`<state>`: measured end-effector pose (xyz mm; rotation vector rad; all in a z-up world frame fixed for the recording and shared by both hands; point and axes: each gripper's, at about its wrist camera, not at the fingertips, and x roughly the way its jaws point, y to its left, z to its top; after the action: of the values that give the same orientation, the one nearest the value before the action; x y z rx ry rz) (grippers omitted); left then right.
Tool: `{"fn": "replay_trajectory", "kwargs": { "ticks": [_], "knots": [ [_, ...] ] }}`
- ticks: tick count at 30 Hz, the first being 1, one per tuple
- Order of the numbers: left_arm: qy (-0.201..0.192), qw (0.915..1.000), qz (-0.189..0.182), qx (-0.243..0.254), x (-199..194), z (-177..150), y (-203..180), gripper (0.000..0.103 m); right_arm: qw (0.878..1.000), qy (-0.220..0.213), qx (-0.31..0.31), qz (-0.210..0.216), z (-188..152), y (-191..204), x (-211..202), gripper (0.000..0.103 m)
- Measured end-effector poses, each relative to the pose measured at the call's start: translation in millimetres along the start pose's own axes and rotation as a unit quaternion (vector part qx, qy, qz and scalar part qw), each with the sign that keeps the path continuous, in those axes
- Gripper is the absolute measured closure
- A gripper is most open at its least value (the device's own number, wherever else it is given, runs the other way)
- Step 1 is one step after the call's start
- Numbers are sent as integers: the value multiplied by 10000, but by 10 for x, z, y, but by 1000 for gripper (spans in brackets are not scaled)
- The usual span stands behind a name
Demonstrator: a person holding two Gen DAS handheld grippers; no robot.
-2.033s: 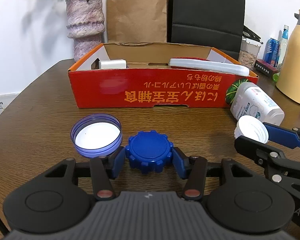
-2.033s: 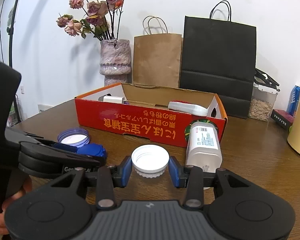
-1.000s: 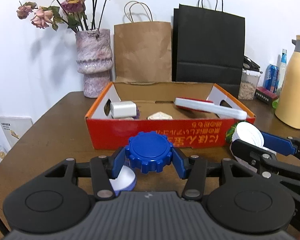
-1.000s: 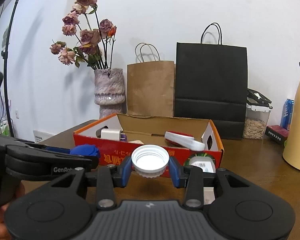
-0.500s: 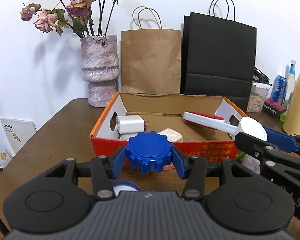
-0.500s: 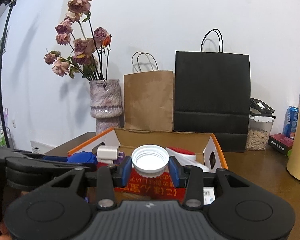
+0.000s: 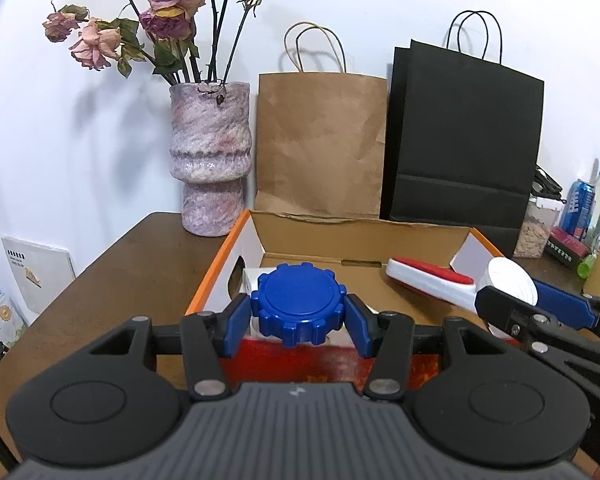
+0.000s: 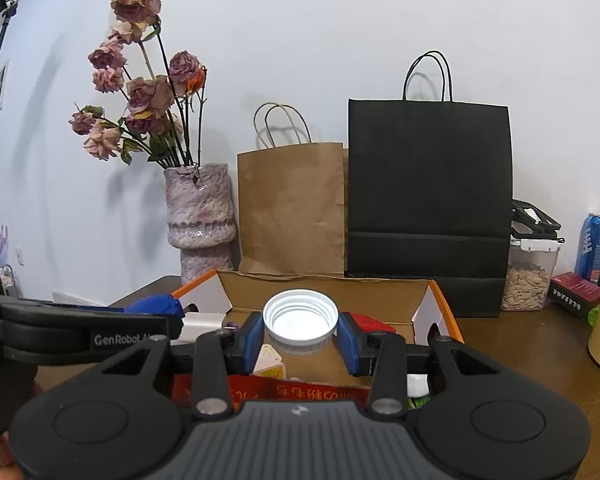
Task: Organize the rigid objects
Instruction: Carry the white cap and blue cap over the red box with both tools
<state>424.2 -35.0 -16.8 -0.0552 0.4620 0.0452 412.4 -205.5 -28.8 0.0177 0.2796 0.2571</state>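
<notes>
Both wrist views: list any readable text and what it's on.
"GenRobot", then a cut-off letter: white print on the left hand-held gripper body, right wrist view.
Orange characters on the red box front: upside down, mostly hidden, unreadable.
Blue can lettering: too blurred.
Dark red packet white print: too small.
White card against the wall: dark print, too small.

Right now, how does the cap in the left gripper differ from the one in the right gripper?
The blue cap has a notched, gear-like edge; the white cap has a finely ribbed edge. The blue cap shows its closed flat top; the white cap faces open side up, its inner threads visible. The left gripper holds the blue cap, the right gripper the white. Both are round, pinched by blue pads above the red box.
</notes>
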Motion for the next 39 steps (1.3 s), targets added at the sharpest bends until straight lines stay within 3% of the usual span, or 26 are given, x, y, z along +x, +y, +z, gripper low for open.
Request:
{"fn": "replay_trajectory", "kwargs": {
  "ticks": [39],
  "knots": [
    [-10, 9999, 62, 124, 865, 366, 19, 50, 9981, 395, 65, -460, 201, -46, 979, 64]
  ]
}}
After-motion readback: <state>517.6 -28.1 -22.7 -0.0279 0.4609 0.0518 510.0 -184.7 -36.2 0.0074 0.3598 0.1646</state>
